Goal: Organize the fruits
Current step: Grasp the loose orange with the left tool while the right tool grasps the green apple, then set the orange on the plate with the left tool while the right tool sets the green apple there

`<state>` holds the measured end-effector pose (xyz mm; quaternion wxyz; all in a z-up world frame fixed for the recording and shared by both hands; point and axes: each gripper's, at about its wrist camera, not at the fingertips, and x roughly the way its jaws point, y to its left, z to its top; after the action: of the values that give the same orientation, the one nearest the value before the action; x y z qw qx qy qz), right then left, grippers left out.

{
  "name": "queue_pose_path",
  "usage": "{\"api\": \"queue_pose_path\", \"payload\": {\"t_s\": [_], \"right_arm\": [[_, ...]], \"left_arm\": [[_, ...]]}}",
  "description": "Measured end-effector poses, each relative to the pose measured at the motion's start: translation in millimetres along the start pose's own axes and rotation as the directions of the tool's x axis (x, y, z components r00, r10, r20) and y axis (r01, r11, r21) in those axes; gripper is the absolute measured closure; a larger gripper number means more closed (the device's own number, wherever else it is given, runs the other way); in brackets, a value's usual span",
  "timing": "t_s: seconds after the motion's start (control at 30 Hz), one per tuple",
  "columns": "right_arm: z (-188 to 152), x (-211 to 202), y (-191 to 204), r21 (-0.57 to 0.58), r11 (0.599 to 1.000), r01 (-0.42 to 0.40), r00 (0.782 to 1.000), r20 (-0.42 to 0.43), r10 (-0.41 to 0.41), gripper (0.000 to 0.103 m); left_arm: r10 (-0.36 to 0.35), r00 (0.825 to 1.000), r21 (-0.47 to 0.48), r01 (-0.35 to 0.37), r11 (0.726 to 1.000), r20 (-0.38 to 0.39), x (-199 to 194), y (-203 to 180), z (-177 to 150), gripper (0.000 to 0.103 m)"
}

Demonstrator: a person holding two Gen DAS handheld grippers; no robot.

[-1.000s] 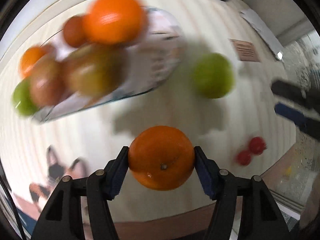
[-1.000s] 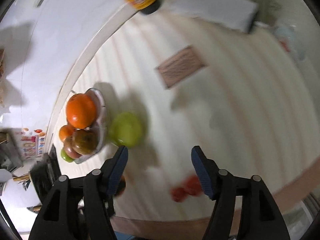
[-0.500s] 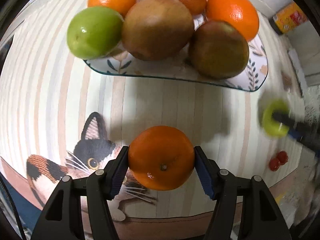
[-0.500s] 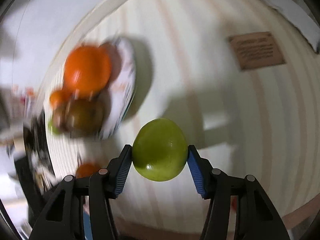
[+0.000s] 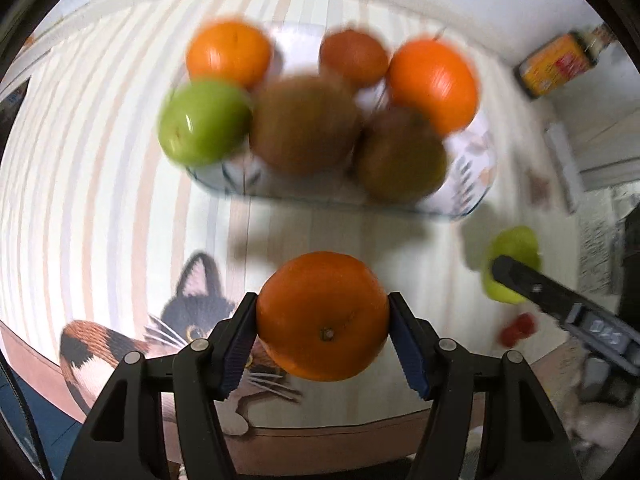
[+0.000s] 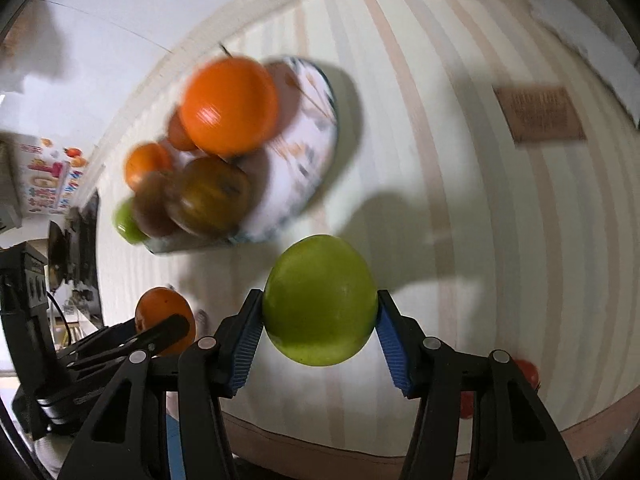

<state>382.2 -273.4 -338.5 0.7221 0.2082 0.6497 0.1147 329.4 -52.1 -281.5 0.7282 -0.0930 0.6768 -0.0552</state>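
Blue-padded, the left hand-held gripper [image 5: 323, 336] pinches an orange [image 5: 322, 315] by its sides above the striped counter [image 5: 100, 152]; the right hand-held gripper [image 6: 319, 336] clamps a smooth green fruit [image 6: 319, 300] the same way. Both hang just short of the patterned plate [image 6: 308, 152], already heaped with oranges, brown fruit and a green one. Judging by that crowding, a fruit set on the pile could roll off or knock others loose, and round glossy skins may slip.
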Motion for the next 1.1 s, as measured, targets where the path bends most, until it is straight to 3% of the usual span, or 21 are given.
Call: {"api": "queue_pose_path", "payload": {"t_s": [0.17, 0.3, 0.4, 0.57, 0.73, 0.9, 1.0, 1.1], "right_arm": [[30.6, -5.4, 14.0, 0.006, 1.000, -0.019, 0.999, 0.043, 0.019, 0.045], [55.7, 0.8, 12.7, 0.046, 0.999, -0.030, 0.999, 0.042, 0.028, 0.045], [73.2, 7.4, 7.7, 0.074, 0.997, -0.028, 0.999, 0.024, 0.026, 0.045], [86.1, 18.5, 9.1, 0.089, 0.996, -0.007, 1.000, 0.003, 0.007, 0.045], [87.8, 26.7, 5.0, 0.088, 0.996, 0.014, 1.000, -0.014, -0.012, 0.045], [88.1, 38.0, -1.0, 0.115, 0.993, -0.001, 0.999, -0.054, 0.007, 0.045], [88.8, 33.7, -1.7, 0.129, 0.991, -0.039, 0.999, -0.030, 0.044, 0.025], [90.9, 24.0, 1.7, 0.114, 0.993, -0.032, 0.999, 0.000, 0.032, 0.021]], "left_arm": [[-0.080, 0.993, -0.011, 0.081, 0.997, 0.088, -55.0, -1.9, 44.1, 0.042], [-0.035, 0.991, 0.015, 0.034, 0.999, 0.132, -68.9, 0.4, 92.8, 0.042], [0.016, 0.995, 0.034, -0.020, 0.999, 0.103, -56.0, 5.2, 126.1, 0.042], [0.070, 0.997, 0.062, -0.068, 0.996, -0.023, -14.6, 9.1, 164.7, 0.042], [0.112, 0.989, 0.082, -0.104, 0.991, -0.099, 16.4, 0.5, 168.9, 0.042], [0.137, 0.984, 0.099, -0.126, 0.987, -0.115, 20.3, -2.3, 162.6, 0.041], [0.117, 0.986, 0.069, -0.110, 0.992, -0.116, 19.6, 2.6, 161.1, 0.041], [0.104, 0.989, 0.037, -0.101, 0.994, -0.104, 16.0, 9.1, 159.0, 0.032]]}}
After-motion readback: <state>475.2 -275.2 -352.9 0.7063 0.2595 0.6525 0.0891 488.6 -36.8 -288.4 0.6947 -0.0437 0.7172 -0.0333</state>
